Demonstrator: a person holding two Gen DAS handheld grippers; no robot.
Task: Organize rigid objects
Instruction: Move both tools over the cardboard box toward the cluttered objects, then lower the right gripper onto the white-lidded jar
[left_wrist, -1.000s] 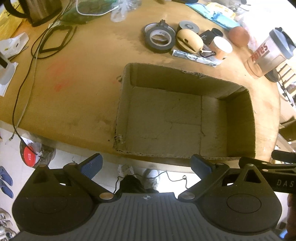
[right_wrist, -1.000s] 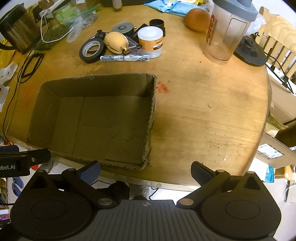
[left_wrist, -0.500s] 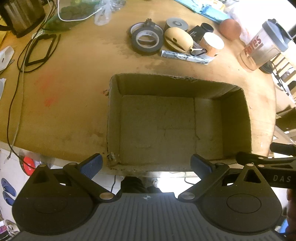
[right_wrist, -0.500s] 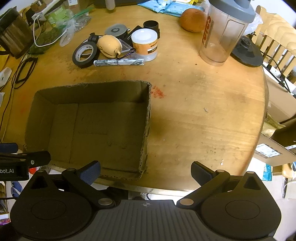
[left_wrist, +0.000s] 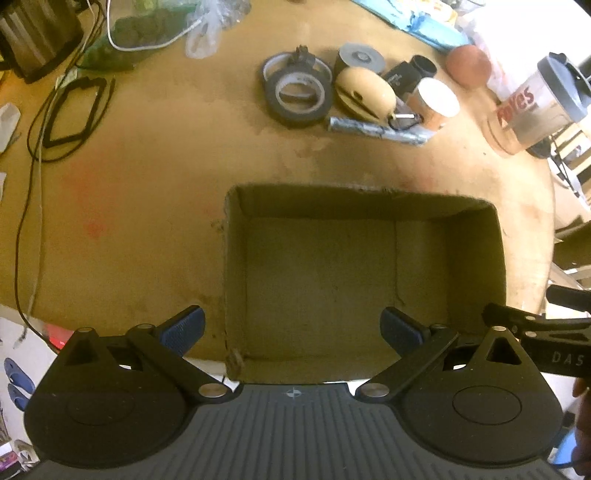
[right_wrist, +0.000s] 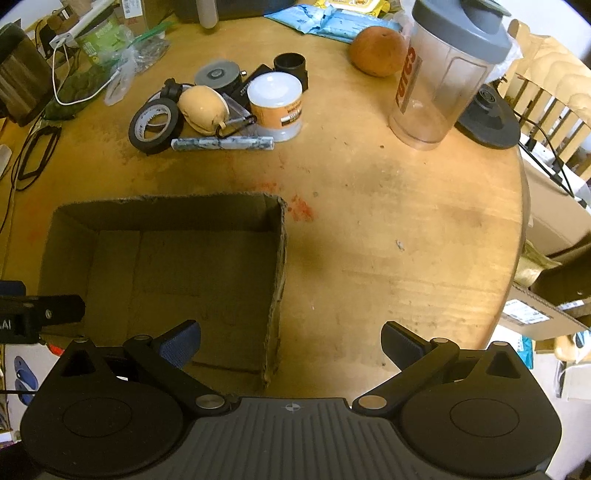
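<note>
Both my grippers have advanced over the table edge, left gripper (left_wrist: 291, 330) and right gripper (right_wrist: 291, 341) spread wide and empty; cardboard box (right_wrist: 166, 266) holds nothing, tape roll (right_wrist: 155, 125), tub (right_wrist: 275, 105) and cluster still beyond it, unsorted.

Your round wooden counter (right_wrist: 388, 236) carries 1 open cardboard box (right_wrist: 280, 258), 1 black tape roll (right_wrist: 155, 125), 1 shaker bottle (right_wrist: 443, 74) and 1 orange fruit (right_wrist: 376, 51).

Cardboard box (right_wrist: 166, 258) empty, open-topped; bare table (right_wrist: 388, 240) right of it; clutter cluster (right_wrist: 218, 107) beyond.
</note>
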